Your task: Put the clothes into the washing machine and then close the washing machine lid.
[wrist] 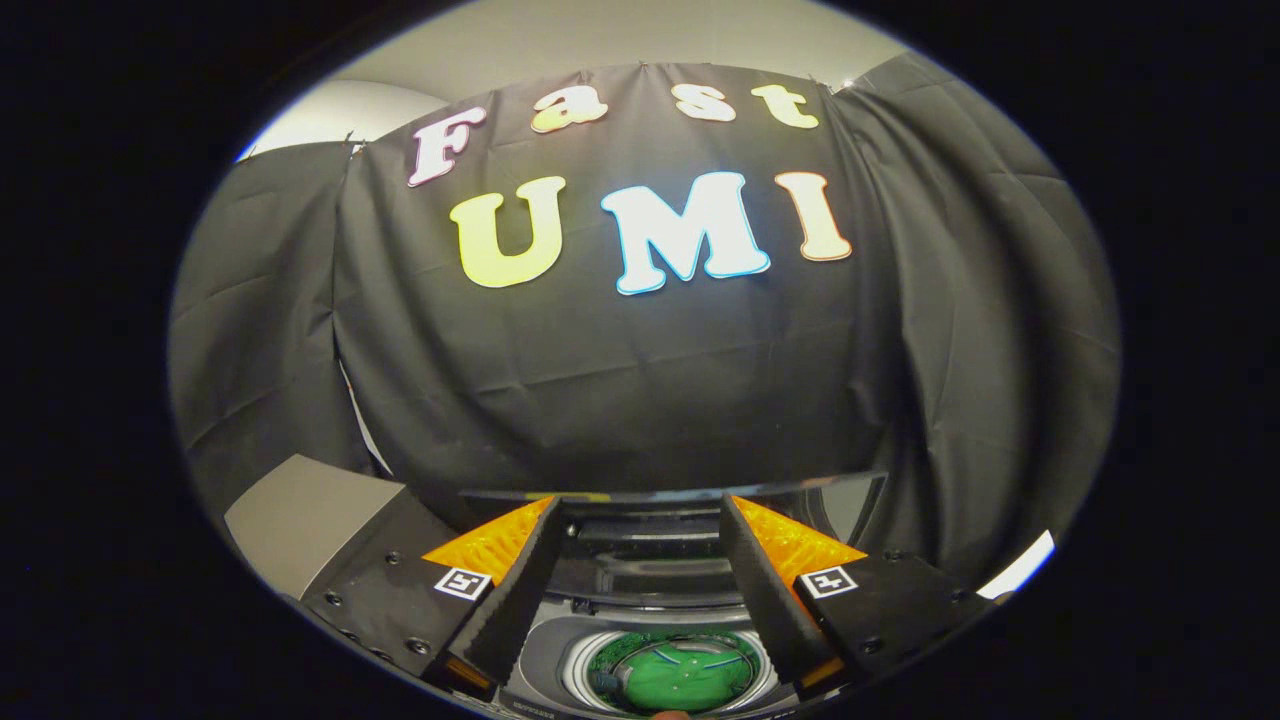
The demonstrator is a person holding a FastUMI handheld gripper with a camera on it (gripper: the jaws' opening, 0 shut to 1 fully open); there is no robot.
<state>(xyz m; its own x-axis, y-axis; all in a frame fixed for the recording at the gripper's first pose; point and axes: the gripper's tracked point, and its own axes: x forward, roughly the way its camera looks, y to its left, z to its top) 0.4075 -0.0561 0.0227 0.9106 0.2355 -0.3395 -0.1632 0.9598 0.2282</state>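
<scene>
My gripper point(640, 505) is open, with nothing between its fingers. Below and between the fingers lies the washing machine's round drum opening point(675, 672), and a green garment point(690, 678) rests inside it. The machine's lid point(650, 555) stands raised behind the opening, a dark glossy panel just beyond the fingertips. The gripper hovers above the machine's top and touches neither the lid nor the garment.
A grey box-like surface point(300, 520) stands left of the left finger. The booth's black cloth wall point(640, 380) hangs close behind the machine. A pale strip point(1020, 565) shows low on the right past the cloth.
</scene>
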